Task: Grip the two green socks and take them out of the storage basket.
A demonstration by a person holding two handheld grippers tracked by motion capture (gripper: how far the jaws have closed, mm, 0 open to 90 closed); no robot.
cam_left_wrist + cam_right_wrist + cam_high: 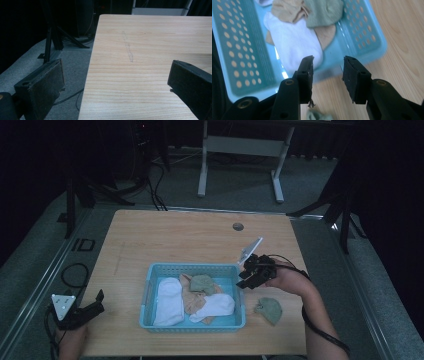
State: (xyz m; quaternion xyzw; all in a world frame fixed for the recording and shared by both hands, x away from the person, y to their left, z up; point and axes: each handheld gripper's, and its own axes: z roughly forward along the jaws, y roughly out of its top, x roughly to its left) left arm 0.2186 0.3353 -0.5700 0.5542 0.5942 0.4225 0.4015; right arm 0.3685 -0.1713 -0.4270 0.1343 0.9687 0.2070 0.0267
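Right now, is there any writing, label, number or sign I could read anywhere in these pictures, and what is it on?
"ID": pale block letters, possibly part of a longer marking, on the dark floor strip left of the table.
No other text is readable: the blue basket, the socks inside it and both grippers carry no lettering that can be made out.

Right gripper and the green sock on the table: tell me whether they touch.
Apart. The high view shows bare wood between the right gripper and the green sock; the right gripper view shows its jaws open, empty.
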